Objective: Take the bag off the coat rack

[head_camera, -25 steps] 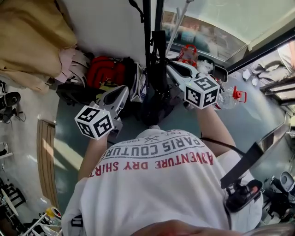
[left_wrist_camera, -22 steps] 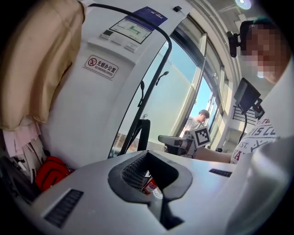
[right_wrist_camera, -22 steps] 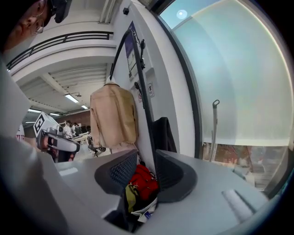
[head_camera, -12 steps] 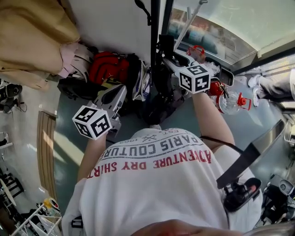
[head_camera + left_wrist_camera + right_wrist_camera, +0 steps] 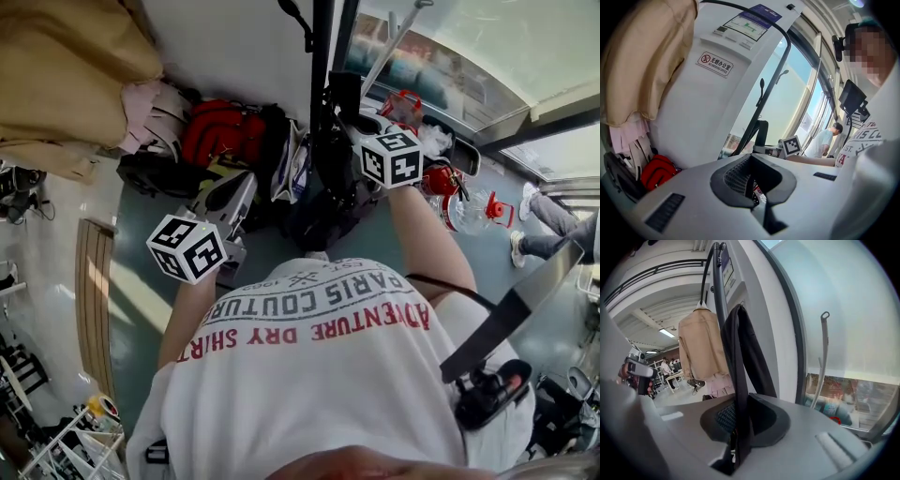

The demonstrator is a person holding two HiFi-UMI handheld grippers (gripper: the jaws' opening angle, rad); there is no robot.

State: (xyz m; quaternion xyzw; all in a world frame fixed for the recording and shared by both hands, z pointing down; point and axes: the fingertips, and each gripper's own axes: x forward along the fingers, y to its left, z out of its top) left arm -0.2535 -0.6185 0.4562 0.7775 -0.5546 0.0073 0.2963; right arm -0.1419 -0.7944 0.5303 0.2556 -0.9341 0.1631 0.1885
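Black strap [image 5: 736, 380] pinched, right tongs [image 5: 342, 117] just snapped closed on it; left tongs [image 5: 248, 183] shut, empty, held low. Grip made, lift not yet: bag [image 5: 323, 197] still hanging against the coat rack [image 5: 321, 56] pole, waiting to come off.

One black bag strap [image 5: 740, 380] between the right claw's [image 5: 737, 426] just-closed jaws; one tan coat [image 5: 701, 343] left of it; apparently one red backpack [image 5: 220, 136].

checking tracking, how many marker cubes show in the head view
2: one marker cube centre left, over the person's left forearm; the other upper right, beside the coat rack pole. None looks hidden.
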